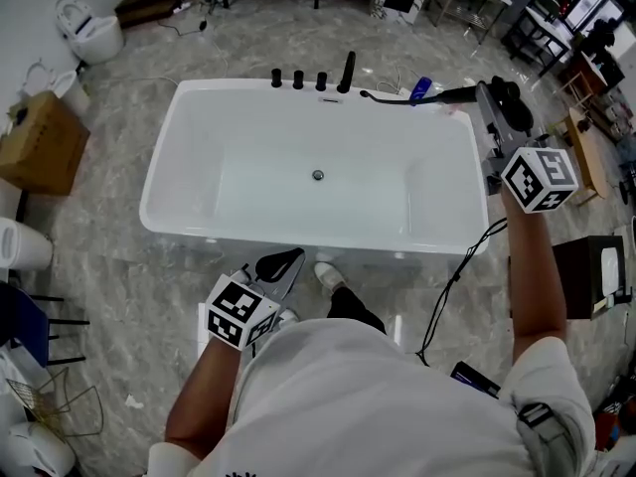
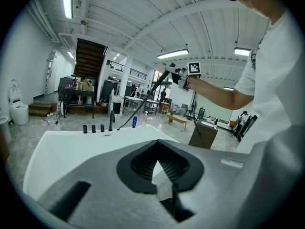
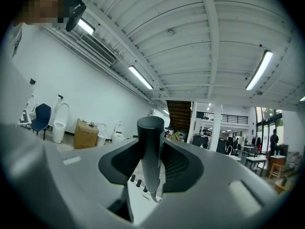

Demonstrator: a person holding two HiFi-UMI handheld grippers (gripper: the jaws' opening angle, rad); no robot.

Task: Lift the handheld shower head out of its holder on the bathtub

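The black handheld shower head [image 1: 452,94] hangs in the air above the far right corner of the white bathtub [image 1: 164,202]. My right gripper [image 1: 489,102] is shut on its handle [image 3: 150,142], which stands upright between the jaws. Its black hose [image 1: 388,97] runs back to the far rim, beside the black spout [image 1: 348,71] and three knobs [image 1: 298,79]. My left gripper [image 1: 279,265] is low at the tub's near edge, its jaws shut with nothing in them [image 2: 157,168]. From the left gripper view, the right gripper [image 2: 183,76] holds the shower head [image 2: 163,76] high above the tub.
A blue bottle [image 1: 420,89] stands on the far right rim. A cardboard box [image 1: 40,142] and toilets [image 1: 89,28] are on the floor at left. A dark cabinet [image 1: 596,271] stands at right, with a cable [image 1: 452,281] trailing near the tub's right corner.
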